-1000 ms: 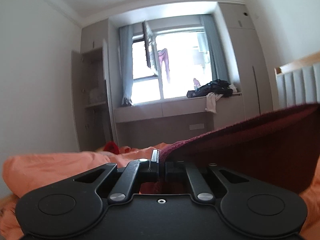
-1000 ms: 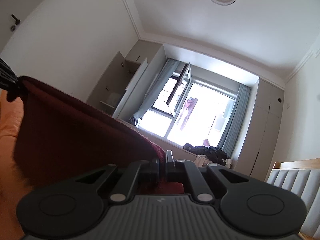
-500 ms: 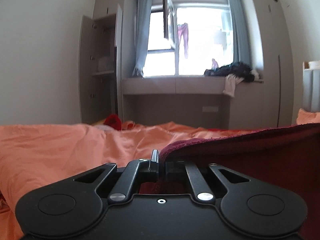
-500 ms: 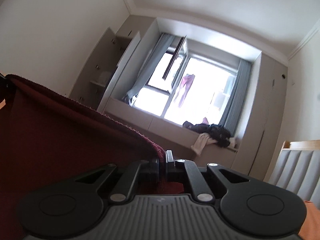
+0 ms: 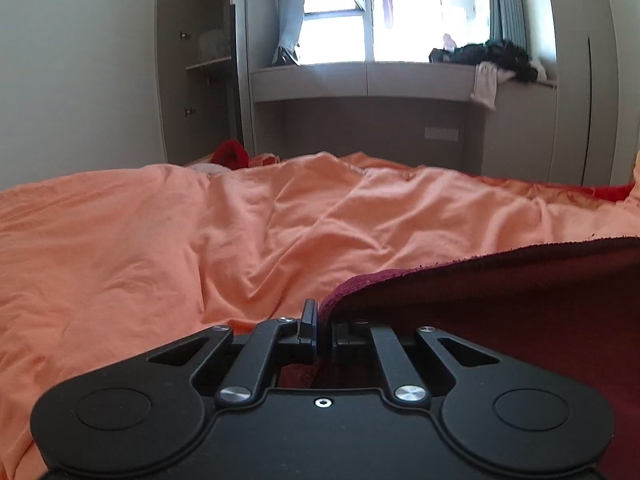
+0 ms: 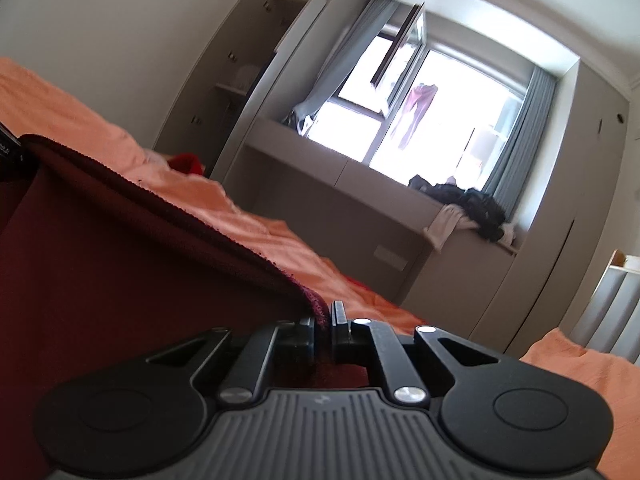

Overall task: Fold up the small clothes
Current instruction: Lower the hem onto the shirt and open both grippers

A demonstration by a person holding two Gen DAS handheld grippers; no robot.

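Observation:
A dark maroon cloth (image 5: 520,300) hangs stretched between my two grippers above the orange bed cover (image 5: 200,240). My left gripper (image 5: 322,328) is shut on the cloth's left top corner; the cloth runs off to the right. My right gripper (image 6: 324,328) is shut on the other top corner of the same cloth (image 6: 120,280), which runs to the left, where the tip of the left gripper (image 6: 8,148) shows at the frame edge. The cloth's lower part is hidden.
The orange bed cover (image 6: 248,220) is rumpled. A red garment (image 5: 230,154) lies at the bed's far edge. Beyond stand an open wardrobe (image 5: 200,60), a window ledge with dark clothes (image 5: 488,56), and a headboard (image 6: 608,300) to the right.
Both grippers have tilted down and lowered with the cloth: the ceiling has left view and the orange bed now fills the middle. Both grips hold unchanged.

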